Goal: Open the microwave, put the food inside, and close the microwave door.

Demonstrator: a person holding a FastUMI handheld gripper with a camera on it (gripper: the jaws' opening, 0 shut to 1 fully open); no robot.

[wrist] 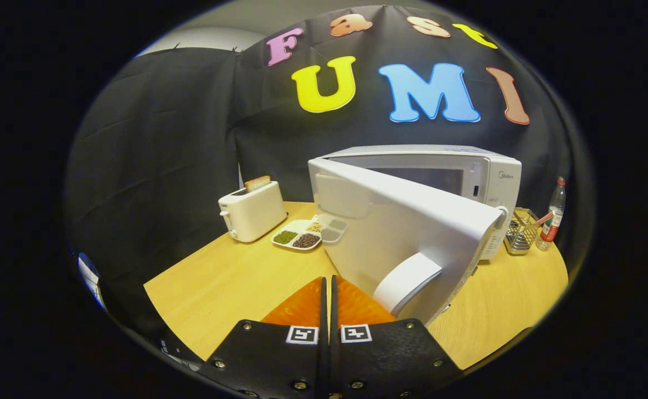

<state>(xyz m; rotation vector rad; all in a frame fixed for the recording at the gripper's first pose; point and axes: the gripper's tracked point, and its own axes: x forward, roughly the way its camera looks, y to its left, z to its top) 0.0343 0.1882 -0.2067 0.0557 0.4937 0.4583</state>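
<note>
The gripper hovers low over the pale wooden table, its two ribbed fingers pressed flat together with nothing between them. Just ahead of the fingertips swings the microwave door, a smooth white plastic slab standing ajar, with a curved handle on its near end. The microwave behind it is a boxy white shell; the door hides most of the cavity. Left of the microwave lies the food, a white divided tray of green, dark and pale grains, its right end tucked behind the door. Further left stands a glossy cream toaster with one slice of bread poking out. Right of the microwave, a wire rack and a clear bottle.
</note>
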